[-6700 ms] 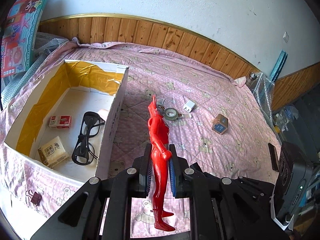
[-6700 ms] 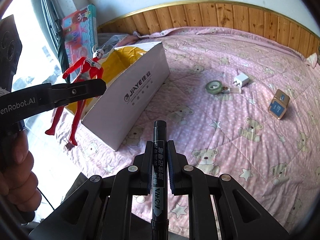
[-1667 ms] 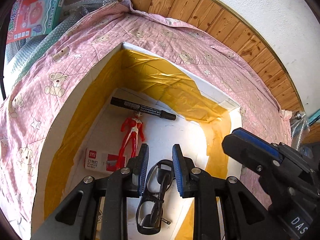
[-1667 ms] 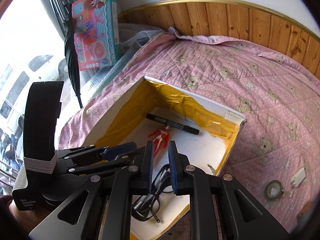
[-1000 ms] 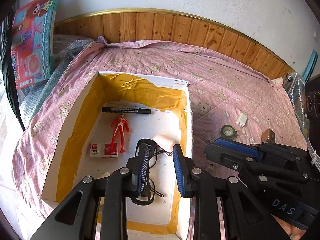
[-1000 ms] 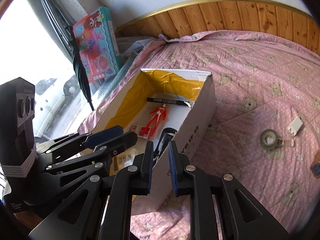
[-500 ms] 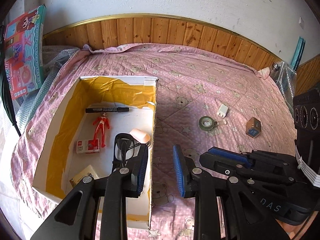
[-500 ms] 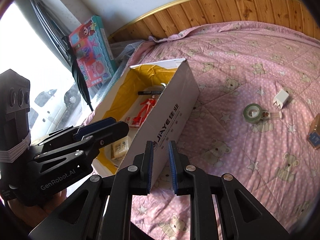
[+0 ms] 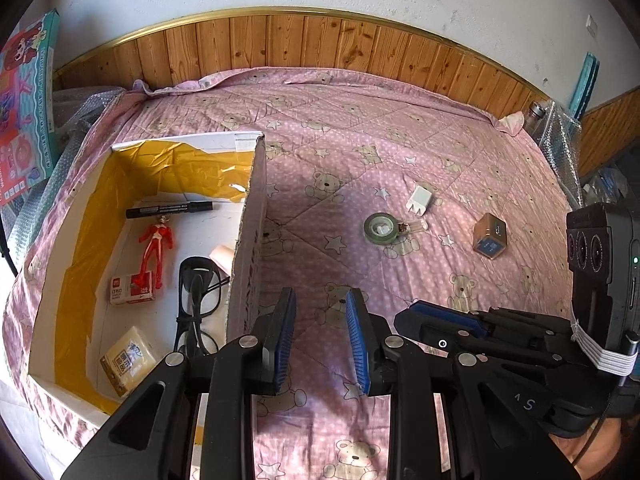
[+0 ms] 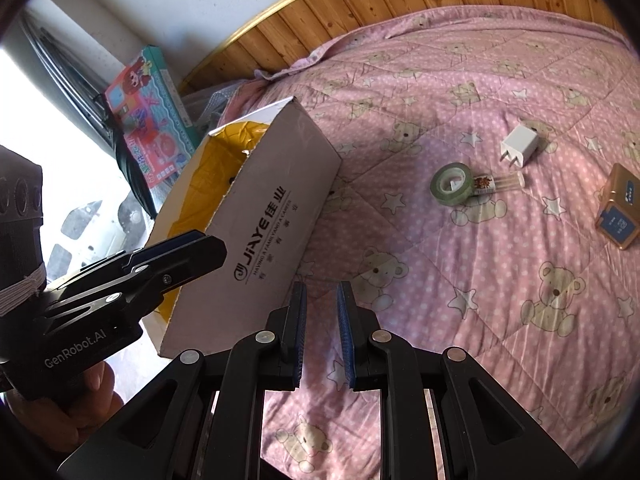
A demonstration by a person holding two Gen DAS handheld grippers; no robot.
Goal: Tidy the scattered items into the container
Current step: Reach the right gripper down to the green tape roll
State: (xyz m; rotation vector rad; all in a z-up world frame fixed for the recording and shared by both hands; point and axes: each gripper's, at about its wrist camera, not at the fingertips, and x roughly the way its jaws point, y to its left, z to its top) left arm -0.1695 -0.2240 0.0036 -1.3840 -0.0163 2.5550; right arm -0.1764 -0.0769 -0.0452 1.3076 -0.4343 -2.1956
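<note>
A white cardboard box (image 9: 256, 184) lined with yellow tape sits at the left of the pink bedspread. Inside lie a black marker (image 9: 168, 211), a red toy figure (image 9: 154, 244), black glasses (image 9: 196, 304) and small packets. On the quilt to the right lie a green tape roll (image 9: 380, 229) (image 10: 453, 183), a white charger plug (image 9: 420, 200) (image 10: 519, 147), a small clear tube (image 10: 498, 183) and a gold-and-blue box (image 9: 489, 236) (image 10: 618, 212). My left gripper (image 9: 320, 340) is open and empty, just right of the box wall. My right gripper (image 10: 321, 336) is open and empty over the quilt.
A colourful toy carton (image 9: 24, 100) leans at the far left near bubble wrap. Wood panelling (image 9: 320, 44) runs behind the bed. Clutter and a bottle (image 9: 536, 112) stand at the bed's right edge. A hand (image 10: 64, 412) holds the left gripper's body.
Both grippers have swung right, away from the box interior toward the open quilt. The scattered items now sit nearer the centre of both views. Both stay open and empty.
</note>
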